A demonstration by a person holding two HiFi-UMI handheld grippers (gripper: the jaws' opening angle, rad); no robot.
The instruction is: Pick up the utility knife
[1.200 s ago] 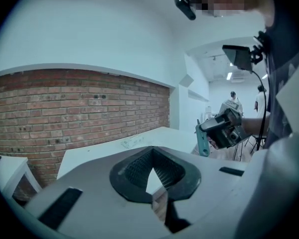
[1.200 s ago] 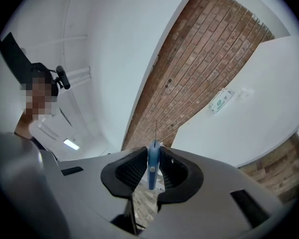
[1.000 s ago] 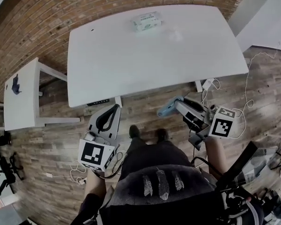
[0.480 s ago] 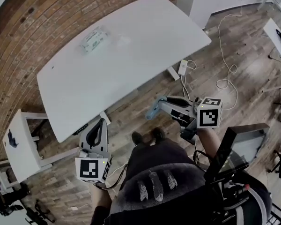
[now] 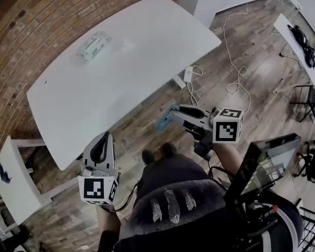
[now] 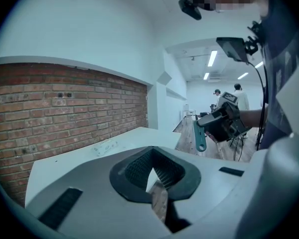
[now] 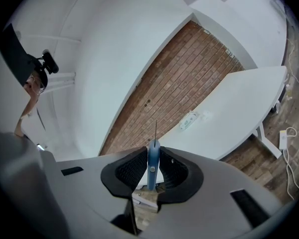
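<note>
1. Right gripper (image 5: 186, 115): jaws clamped on the utility knife (image 7: 152, 163). The blue handle sits edge-on between the pads, with its nose poking out past the tips.
2. The knife is in the air, off the table (image 5: 121, 72), over the wood floor (image 5: 262, 62) just ahead of the person's feet (image 5: 157, 154). The pick-up looks done.
3. Left gripper (image 6: 154, 172): jaws together, nothing in them, held low near the table's edge.
4. A white packet (image 5: 93, 46) lies on the table, well apart from both grippers.
5. Risk: a thin blade seems to be out beyond the nose. The pads hold only the slim handle, so a quick swing or a slackened squeeze could let the knife pivot, or drop it blade-first toward the feet or the cable (image 5: 233, 83).
</note>
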